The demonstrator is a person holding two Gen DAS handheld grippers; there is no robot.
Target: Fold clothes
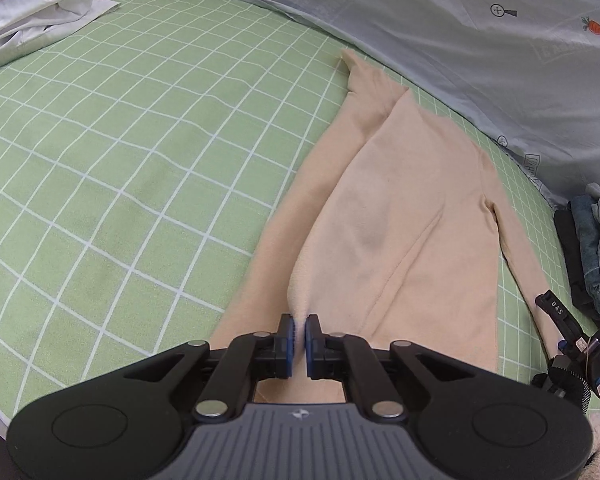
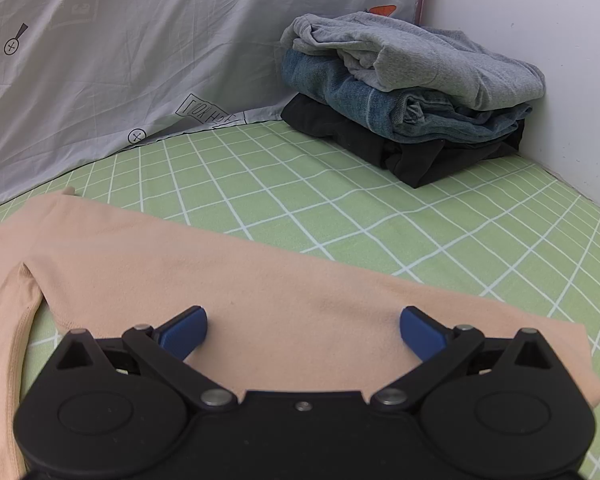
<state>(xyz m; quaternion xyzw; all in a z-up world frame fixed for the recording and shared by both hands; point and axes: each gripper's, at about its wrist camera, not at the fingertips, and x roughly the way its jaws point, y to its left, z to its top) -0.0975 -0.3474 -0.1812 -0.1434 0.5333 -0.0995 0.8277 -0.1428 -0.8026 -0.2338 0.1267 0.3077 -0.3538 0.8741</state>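
Observation:
A peach long-sleeved top (image 1: 400, 216) lies spread on the green checked bed sheet (image 1: 120, 160), one side folded over its middle. My left gripper (image 1: 300, 330) is shut on the near edge of that folded layer, its blue pads pinching the fabric. In the right wrist view the same peach top (image 2: 220, 280) lies flat under my right gripper (image 2: 303, 330), which stands wide open just above a sleeve, nothing between its fingers. The right gripper's body (image 1: 572, 344) shows at the right edge of the left wrist view.
A stack of folded clothes (image 2: 412, 92), grey on denim on black, sits in the corner by a white wall (image 2: 540, 40). A grey carrot-print duvet (image 1: 460, 40) lines the far side. Crumpled white garments (image 1: 32, 8) lie at the far left.

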